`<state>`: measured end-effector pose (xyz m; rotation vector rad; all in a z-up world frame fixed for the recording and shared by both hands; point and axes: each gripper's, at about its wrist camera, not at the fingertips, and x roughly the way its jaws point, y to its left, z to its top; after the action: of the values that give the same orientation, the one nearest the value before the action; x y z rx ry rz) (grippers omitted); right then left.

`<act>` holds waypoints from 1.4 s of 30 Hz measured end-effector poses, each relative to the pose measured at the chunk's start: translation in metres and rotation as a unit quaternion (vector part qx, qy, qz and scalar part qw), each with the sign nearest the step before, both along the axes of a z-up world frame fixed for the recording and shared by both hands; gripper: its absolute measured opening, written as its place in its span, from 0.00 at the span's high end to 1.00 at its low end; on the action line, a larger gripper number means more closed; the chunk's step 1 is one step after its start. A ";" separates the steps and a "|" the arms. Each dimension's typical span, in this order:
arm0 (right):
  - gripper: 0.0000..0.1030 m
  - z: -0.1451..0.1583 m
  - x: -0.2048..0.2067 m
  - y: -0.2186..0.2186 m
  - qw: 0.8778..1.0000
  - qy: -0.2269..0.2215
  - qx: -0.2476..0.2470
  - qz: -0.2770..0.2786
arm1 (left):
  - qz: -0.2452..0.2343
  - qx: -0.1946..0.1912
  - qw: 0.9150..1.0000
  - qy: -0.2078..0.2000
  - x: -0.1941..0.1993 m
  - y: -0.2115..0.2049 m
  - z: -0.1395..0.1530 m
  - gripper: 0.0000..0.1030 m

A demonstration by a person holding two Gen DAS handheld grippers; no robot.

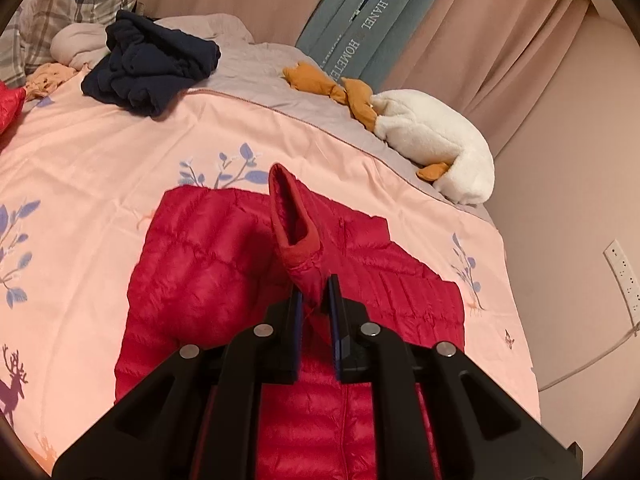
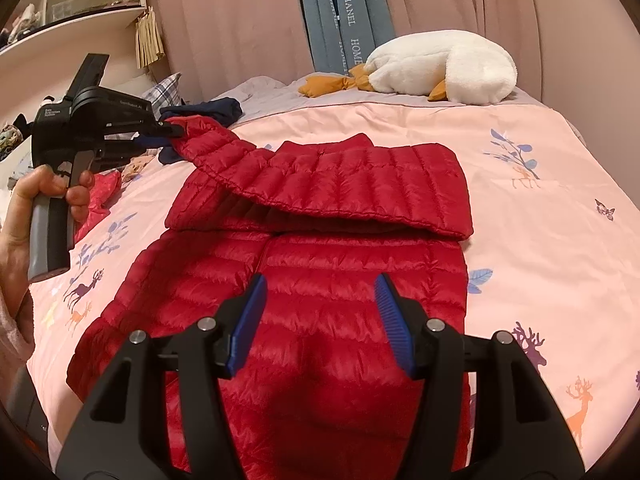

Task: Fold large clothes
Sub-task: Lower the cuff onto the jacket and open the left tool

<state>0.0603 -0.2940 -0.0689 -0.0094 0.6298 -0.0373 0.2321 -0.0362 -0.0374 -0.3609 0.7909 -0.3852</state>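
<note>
A red quilted puffer jacket (image 2: 320,272) lies spread on the pink bedspread (image 2: 540,208). One sleeve is folded across its chest. My left gripper (image 1: 316,294) is shut on the cuff of the other sleeve (image 1: 294,224) and holds it lifted above the jacket (image 1: 208,264). In the right wrist view that left gripper (image 2: 176,130), held by a hand (image 2: 24,200), is at the left with the sleeve (image 2: 216,148) hanging from it. My right gripper (image 2: 320,312) hovers over the jacket's lower body, jaws apart with nothing between them.
A dark navy garment (image 1: 148,66) is bunched at the far side of the bed, near a plaid pillow (image 1: 80,4). A white plush goose (image 1: 432,144) lies by the curtain. Another red item (image 1: 8,108) sits at the left edge. A wall socket strip (image 1: 624,276) is at right.
</note>
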 end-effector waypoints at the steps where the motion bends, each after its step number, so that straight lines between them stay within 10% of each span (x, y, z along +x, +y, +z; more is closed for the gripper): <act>1: 0.44 0.000 0.000 -0.001 1.000 -0.001 0.001 0.000 | 0.003 0.001 1.000 0.000 0.002 0.001 0.000 0.89; 16: 0.44 -0.008 0.001 -0.016 1.000 0.013 0.006 -0.019 | 0.047 -0.013 0.999 0.021 0.034 0.024 -0.028 0.89; 29: 0.42 -0.011 0.016 -0.032 0.999 0.034 0.009 -0.032 | 0.066 0.049 0.992 0.098 0.047 0.041 -0.100 0.85; 42: 0.39 0.001 0.040 -0.030 0.998 0.042 0.009 -0.043 | 0.027 0.176 0.984 -0.011 0.015 0.021 -0.071 0.69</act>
<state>0.1002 -0.3243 -0.0681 0.0336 0.7150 -0.1151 0.2472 -0.0156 -0.1082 -0.0466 0.8097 -0.1918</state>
